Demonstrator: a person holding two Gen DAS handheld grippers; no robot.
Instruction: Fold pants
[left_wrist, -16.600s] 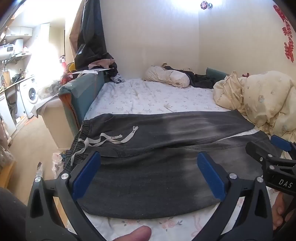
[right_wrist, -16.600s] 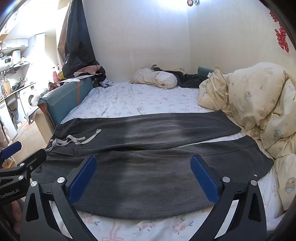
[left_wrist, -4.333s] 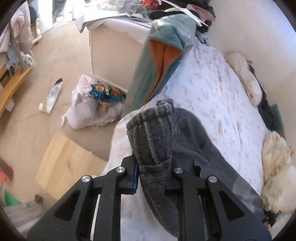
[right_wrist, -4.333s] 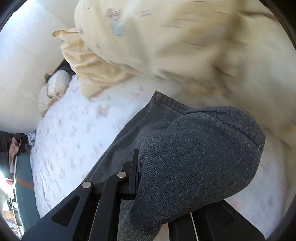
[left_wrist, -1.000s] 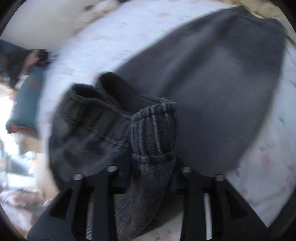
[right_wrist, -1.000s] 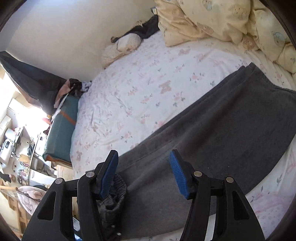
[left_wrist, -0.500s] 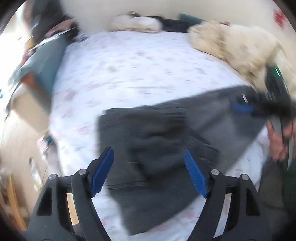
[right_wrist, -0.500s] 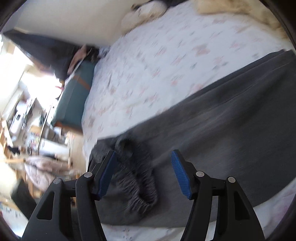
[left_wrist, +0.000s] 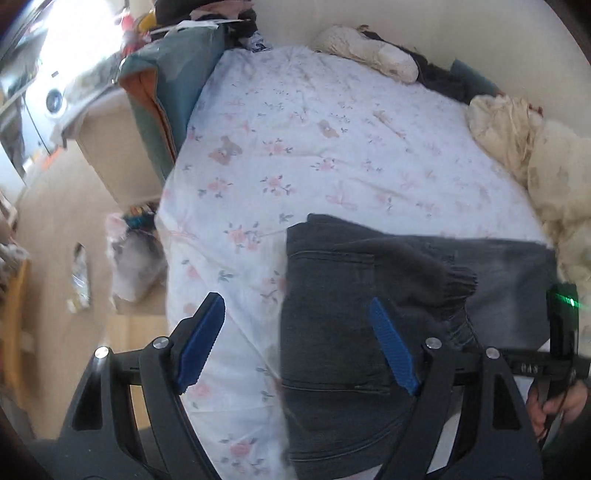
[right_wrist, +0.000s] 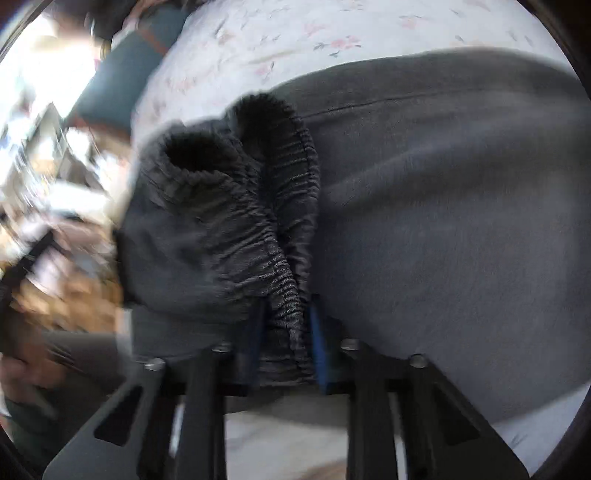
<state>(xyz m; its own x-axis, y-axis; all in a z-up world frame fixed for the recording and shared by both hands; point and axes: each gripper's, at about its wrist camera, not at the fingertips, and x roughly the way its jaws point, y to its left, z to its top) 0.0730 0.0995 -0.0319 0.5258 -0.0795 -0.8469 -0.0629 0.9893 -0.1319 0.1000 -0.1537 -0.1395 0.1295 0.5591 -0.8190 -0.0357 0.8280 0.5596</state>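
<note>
Dark grey pants (left_wrist: 369, 295) lie folded over on the floral bed sheet (left_wrist: 295, 147), elastic waistband (left_wrist: 454, 284) on top toward the right. My left gripper (left_wrist: 297, 345) hovers above the folded left edge, its jaws wide and still opening, with nothing gripped. In the right wrist view the bunched waistband (right_wrist: 273, 229) fills the middle. My right gripper (right_wrist: 286, 345) is closing on it, and its blue pads (right_wrist: 317, 347) press a ridge of the elastic from both sides. The right gripper's body (left_wrist: 561, 332) and a hand (left_wrist: 557, 402) show at the left view's right edge.
A cream duvet (left_wrist: 554, 177) is heaped along the bed's right side and a pillow (left_wrist: 369, 55) lies at the far end. A teal cushion (left_wrist: 173, 92) stands at the bed's left edge. On the floor to the left lies a plastic bag (left_wrist: 136, 258).
The left gripper let go of the waistband, opened wide and lifted back above the pants. The right gripper came down onto the waistband and its jaws closed on it.
</note>
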